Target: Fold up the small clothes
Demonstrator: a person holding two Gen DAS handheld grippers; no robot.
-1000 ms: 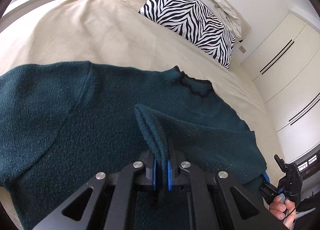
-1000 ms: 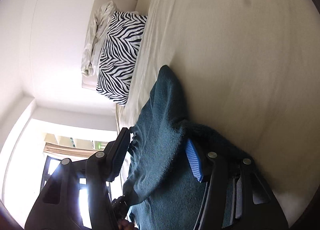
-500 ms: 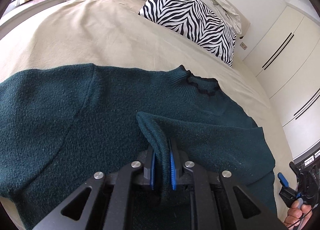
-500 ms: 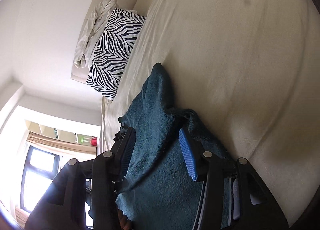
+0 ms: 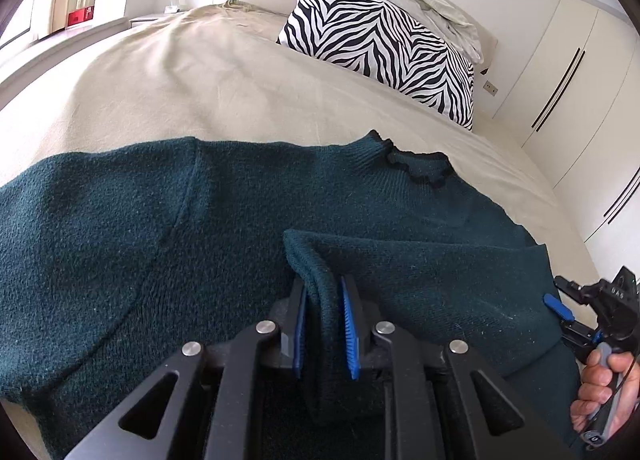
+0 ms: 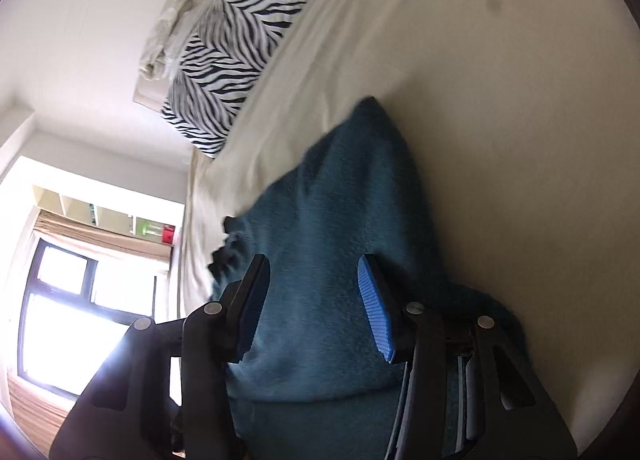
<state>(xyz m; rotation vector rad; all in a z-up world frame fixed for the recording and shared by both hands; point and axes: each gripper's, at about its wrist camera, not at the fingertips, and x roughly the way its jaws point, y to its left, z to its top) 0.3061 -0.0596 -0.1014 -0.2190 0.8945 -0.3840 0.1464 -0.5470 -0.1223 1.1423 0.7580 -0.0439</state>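
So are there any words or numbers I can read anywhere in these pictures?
Right gripper: small pale letters on its black body, too small and blurred to read for sure.
Red box on the far shelf: no writing can be made out.
Sweater, zebra pillow, bed sheet: no words or numbers.

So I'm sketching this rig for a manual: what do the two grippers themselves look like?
Both are matte black. The left gripper and right gripper have triangular cut-out arms, silver pivot bolts and ribbed blue pads. The right one's handle is grey.

Beige bed, zebra pillow, white wardrobe, bright window.
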